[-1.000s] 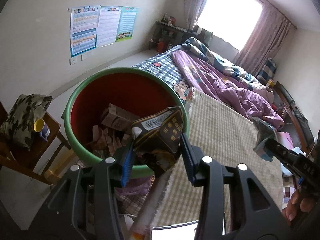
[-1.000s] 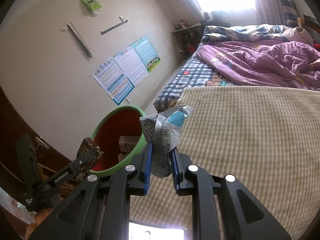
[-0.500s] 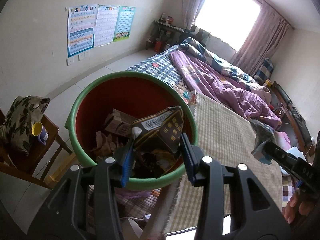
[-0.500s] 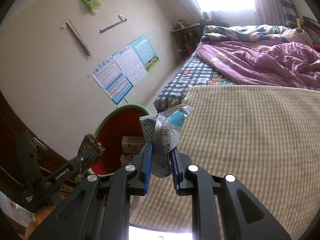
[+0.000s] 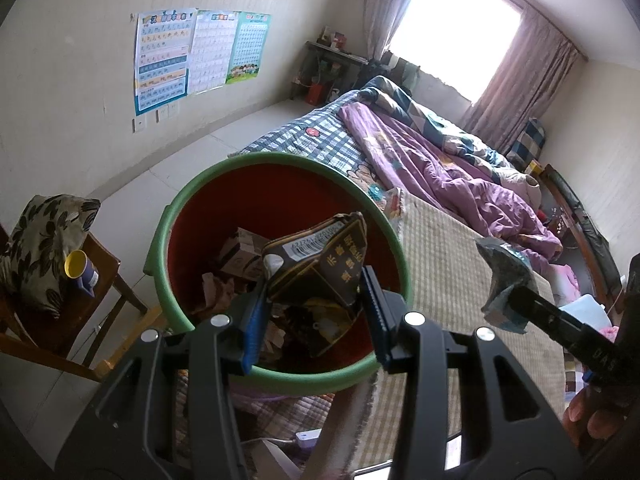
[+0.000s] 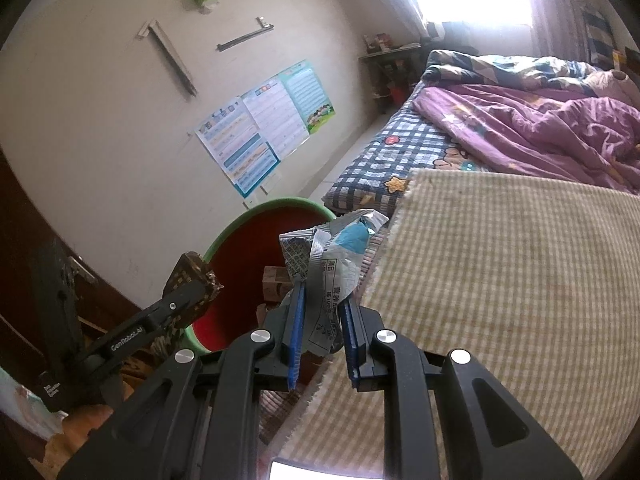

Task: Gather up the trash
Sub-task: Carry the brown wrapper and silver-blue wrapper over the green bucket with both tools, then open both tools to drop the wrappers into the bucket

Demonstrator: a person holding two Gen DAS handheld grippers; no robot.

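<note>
Pinching a dark wrapper [image 5: 320, 264], the left gripper [image 5: 314, 300] hangs over the bin [image 5: 280, 372]; the right gripper [image 6: 322, 308] nips a silver wrapper [image 6: 336, 264] nearby. Both look light, crinkly and slippery, best gripped mid-body.

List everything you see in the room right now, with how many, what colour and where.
bin: one, green rim, red inside, beside the bed, holding boxes and scraps
dark packet: one, brown-black, over the bin
silver wrapper: one, silver and blue, by the bin's edge
checked mat: one, beige, on the bed
quilt: one, purple, on the bed
posters: three, on the wall
yellow cup: one, on a wooden chair
left gripper: shut on dark packet
right gripper: shut on silver wrapper
</note>
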